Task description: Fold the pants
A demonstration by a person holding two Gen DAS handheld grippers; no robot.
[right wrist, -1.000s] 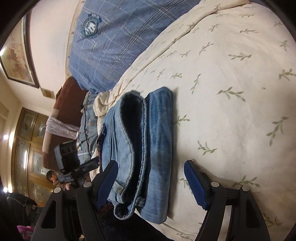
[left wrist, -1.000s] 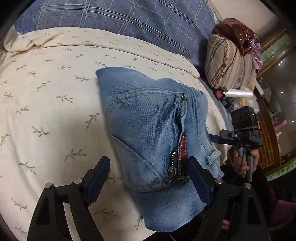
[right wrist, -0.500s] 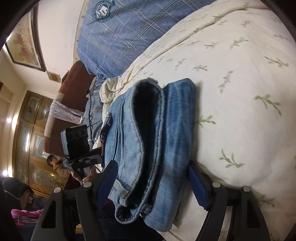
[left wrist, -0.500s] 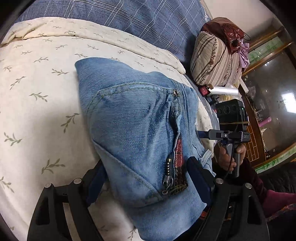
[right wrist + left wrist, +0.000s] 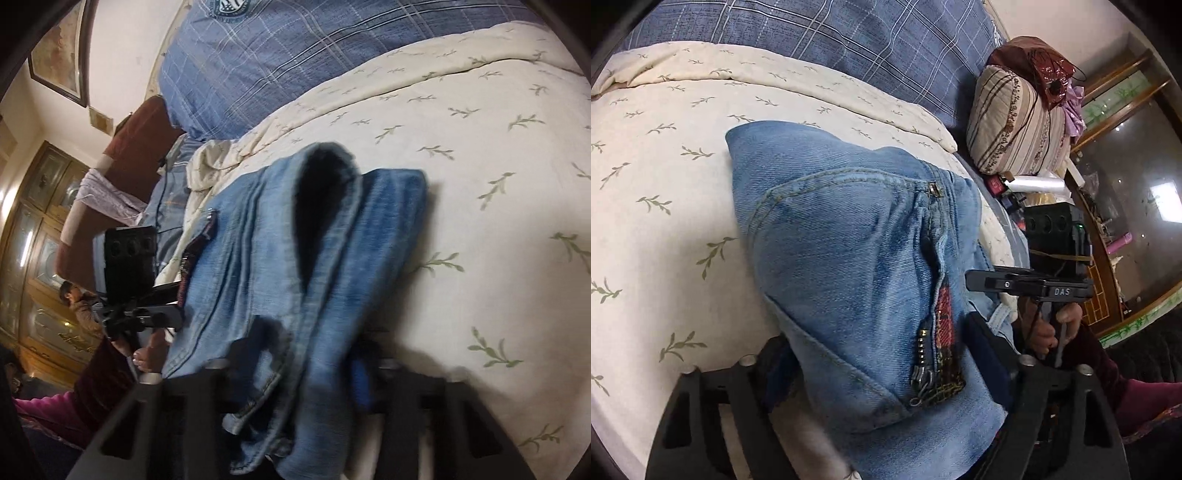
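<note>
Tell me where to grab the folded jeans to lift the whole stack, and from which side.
Grip the folded jeans at the near end where the layers stack, coming in from the bed's edge. The layers lie on edge there, so jaws straddling the full thickness catch every fold; the far end is a rounded bulge on the cream bedspread.

bed (image 5: 665, 177) – cream leaf-print cover | blue plaid pillow (image 5: 849, 40) | wooden cabinet (image 5: 33, 236) – lit | framed picture (image 5: 62, 55)

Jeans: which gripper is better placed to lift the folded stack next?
Probably right. The right gripper is closing around the jeans' stacked edge; the left gripper spans the bundle wide.
</note>
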